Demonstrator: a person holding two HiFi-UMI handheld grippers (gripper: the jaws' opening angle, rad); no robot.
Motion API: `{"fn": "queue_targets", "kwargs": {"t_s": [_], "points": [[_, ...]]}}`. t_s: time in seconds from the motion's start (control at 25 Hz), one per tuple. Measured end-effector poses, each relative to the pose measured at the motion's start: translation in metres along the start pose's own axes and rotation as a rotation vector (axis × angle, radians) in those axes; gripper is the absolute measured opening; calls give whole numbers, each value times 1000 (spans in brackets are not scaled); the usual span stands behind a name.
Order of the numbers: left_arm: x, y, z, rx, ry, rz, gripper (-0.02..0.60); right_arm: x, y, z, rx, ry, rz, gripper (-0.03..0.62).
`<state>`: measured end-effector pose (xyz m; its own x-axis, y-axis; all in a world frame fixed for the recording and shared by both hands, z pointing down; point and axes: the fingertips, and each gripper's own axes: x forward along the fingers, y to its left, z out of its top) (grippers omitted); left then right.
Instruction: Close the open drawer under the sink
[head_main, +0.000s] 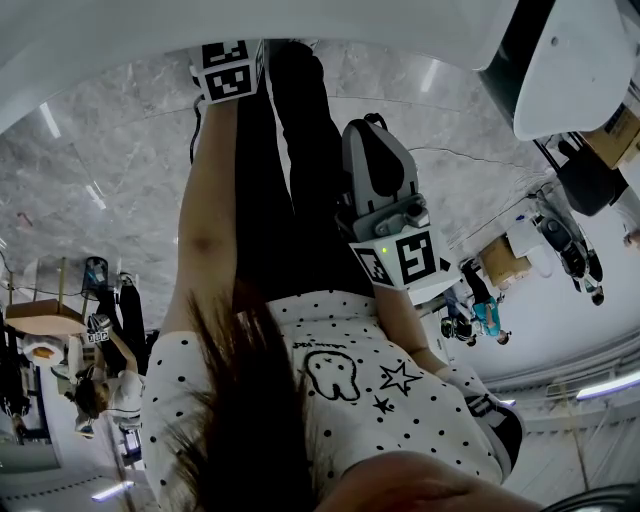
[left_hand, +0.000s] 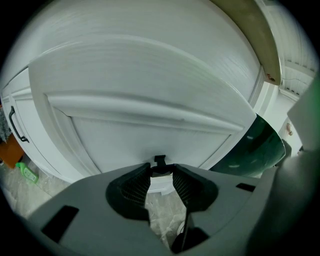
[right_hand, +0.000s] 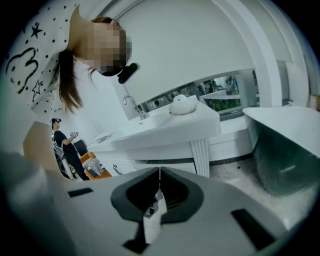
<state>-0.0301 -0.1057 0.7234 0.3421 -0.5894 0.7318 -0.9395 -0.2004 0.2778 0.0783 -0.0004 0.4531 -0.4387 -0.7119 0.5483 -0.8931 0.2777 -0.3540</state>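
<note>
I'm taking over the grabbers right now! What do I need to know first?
Left gripper: the jaws appear clamped on the small black handle of the white drawer front.
Right gripper: jaws together, empty, held off to the side and facing the sink counter.
Done: the handle is grabbed.
Left: I can't tell whether the drawer is fully in. It is probably not, so push it until the front sits flush, then let go.
</note>
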Motion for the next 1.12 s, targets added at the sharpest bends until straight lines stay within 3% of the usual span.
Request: {"fn": "queue_targets", "kwargs": {"t_s": [0.28,0.52,1.12], "points": [[9,3,-6,-6,8,1,138,0,-2,-3,8,3,-4,15],[6,4,41,27,-56,38,138,0,-6,1,14,3,-8,15],[5,6,41,29,-53,33,138,1,-5,0,14,16,-4,15]]}}
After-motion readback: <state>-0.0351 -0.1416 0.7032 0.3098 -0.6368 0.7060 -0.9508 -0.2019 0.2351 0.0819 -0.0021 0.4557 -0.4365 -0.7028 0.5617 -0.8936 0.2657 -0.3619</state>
